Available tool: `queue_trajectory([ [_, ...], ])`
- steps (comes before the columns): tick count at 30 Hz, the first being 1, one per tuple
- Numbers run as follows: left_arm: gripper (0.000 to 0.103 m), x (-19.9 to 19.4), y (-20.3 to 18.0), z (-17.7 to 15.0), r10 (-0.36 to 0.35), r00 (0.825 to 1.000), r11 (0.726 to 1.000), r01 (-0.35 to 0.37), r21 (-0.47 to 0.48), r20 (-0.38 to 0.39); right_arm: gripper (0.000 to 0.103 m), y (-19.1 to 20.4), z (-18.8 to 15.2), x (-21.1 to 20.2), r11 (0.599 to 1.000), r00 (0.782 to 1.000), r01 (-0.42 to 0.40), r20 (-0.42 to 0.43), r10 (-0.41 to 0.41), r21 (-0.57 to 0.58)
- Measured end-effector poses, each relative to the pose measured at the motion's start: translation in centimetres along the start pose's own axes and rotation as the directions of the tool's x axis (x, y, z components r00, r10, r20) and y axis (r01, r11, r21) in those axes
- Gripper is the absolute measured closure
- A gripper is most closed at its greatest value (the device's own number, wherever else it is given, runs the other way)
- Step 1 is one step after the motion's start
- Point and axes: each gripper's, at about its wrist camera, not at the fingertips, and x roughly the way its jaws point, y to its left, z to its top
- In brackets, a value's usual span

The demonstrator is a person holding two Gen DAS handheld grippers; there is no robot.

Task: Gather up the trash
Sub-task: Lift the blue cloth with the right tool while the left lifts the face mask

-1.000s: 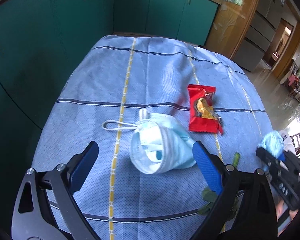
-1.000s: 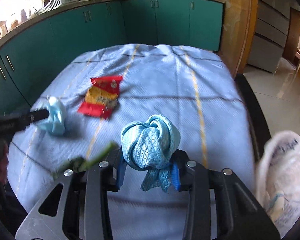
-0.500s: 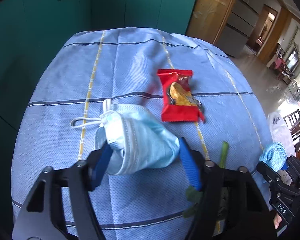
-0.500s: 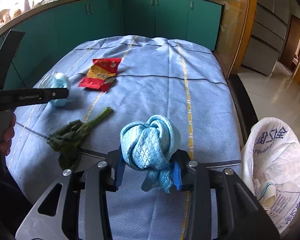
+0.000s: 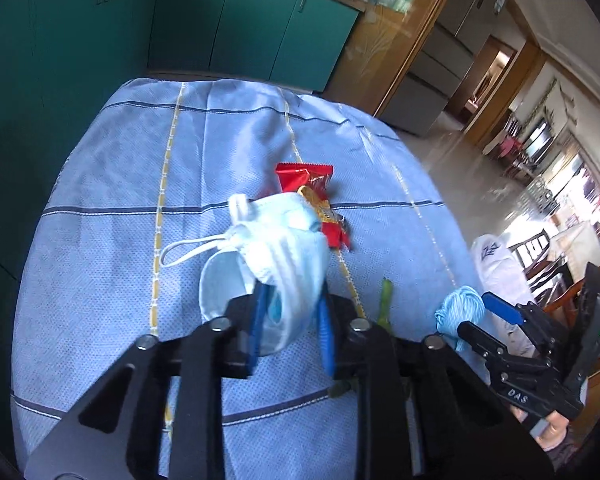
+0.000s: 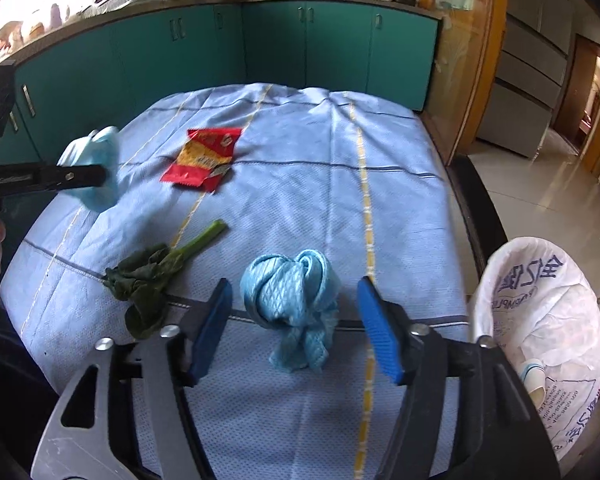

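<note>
My left gripper (image 5: 290,322) is shut on a crumpled light-blue face mask (image 5: 276,248) and holds it above the blue tablecloth (image 5: 112,208); the mask also shows in the right wrist view (image 6: 94,168). My right gripper (image 6: 294,328) is open, and a knotted blue cloth (image 6: 294,304) lies on the table between its fingers; the cloth shows in the left wrist view too (image 5: 458,312). A red snack wrapper (image 6: 202,158) lies mid-table, partly hidden behind the mask in the left wrist view (image 5: 312,184). A wilted green vegetable (image 6: 156,268) lies left of the cloth.
A white trash bag (image 6: 540,320) stands open off the table's right edge, with a paper cup inside. Teal cabinets (image 6: 260,44) run behind the table. A dark chair rim (image 6: 476,208) borders the table's right side.
My left gripper closed on the face mask and lifted it off the table. My right gripper opened and let go of the blue cloth, which now rests on the table.
</note>
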Motion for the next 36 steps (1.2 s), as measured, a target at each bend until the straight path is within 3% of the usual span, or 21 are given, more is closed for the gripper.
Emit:
queue_trajectory([
  [1, 0.060, -0.1, 0.3, 0.0, 0.004, 1.000, 1.000, -0.004, -0.011, 0.001, 0.033, -0.3, 0.0, -0.1, 1.000, 1.000, 0.006, 0.005, -0.007, 0.011],
  [2, 0.046, 0.0, 0.6, 0.0, 0.011, 1.000, 1.000, -0.011, -0.026, 0.000, 0.033, -0.6, 0.0, -0.2, 1.000, 1.000, 0.009, 0.010, -0.009, 0.020],
  [6, 0.040, 0.7, 0.8, 0.0, 0.040, 0.999, 0.998, -0.041, -0.037, -0.028, 0.028, -1.3, 0.0, 0.0, 0.999, 1.000, 0.009, 0.011, -0.010, 0.051],
  [9, 0.030, 1.4, 0.3, -0.1, 0.104, 0.994, 0.994, -0.105, -0.005, -0.044, 0.022, -1.4, -0.1, 0.1, 0.998, 1.000, 0.013, 0.013, -0.014, 0.059],
  [11, 0.030, 2.4, 0.1, -0.2, 0.151, 0.986, 0.989, -0.150, 0.012, -0.066, 0.022, -1.4, -0.2, 0.3, 0.998, 1.000, 0.007, 0.012, -0.008, 0.060],
  [16, 0.032, 4.3, -0.5, -0.1, 0.229, 0.969, 0.973, -0.224, 0.059, -0.091, 0.021, -0.8, -0.2, 0.7, 0.999, 1.000, 0.009, 0.007, -0.010, 0.044],
  [18, 0.055, 4.4, -1.0, -0.2, 0.243, 0.966, 0.967, -0.235, 0.094, -0.085, 0.021, -0.2, -0.3, 0.8, 1.000, 1.000, 0.019, 0.004, -0.019, 0.020],
  [21, 0.063, 3.9, -1.6, -0.3, 0.246, 0.967, 0.964, -0.238, 0.121, -0.060, 0.021, 0.7, -0.4, 1.0, 0.999, 0.999, 0.035, 0.003, -0.035, -0.018],
  [28, 0.065, 0.5, -3.4, -0.2, 0.252, 0.961, 0.950, -0.268, 0.160, 0.115, 0.021, 2.0, -0.3, 0.8, 0.996, 0.997, 0.071, 0.022, -0.070, -0.061],
  [36, 0.065, -1.6, -4.9, 0.1, 0.274, 0.931, 0.925, -0.324, 0.198, 0.243, 0.021, 2.9, -0.1, 1.4, 0.991, 0.994, 0.109, 0.019, -0.108, -0.079],
])
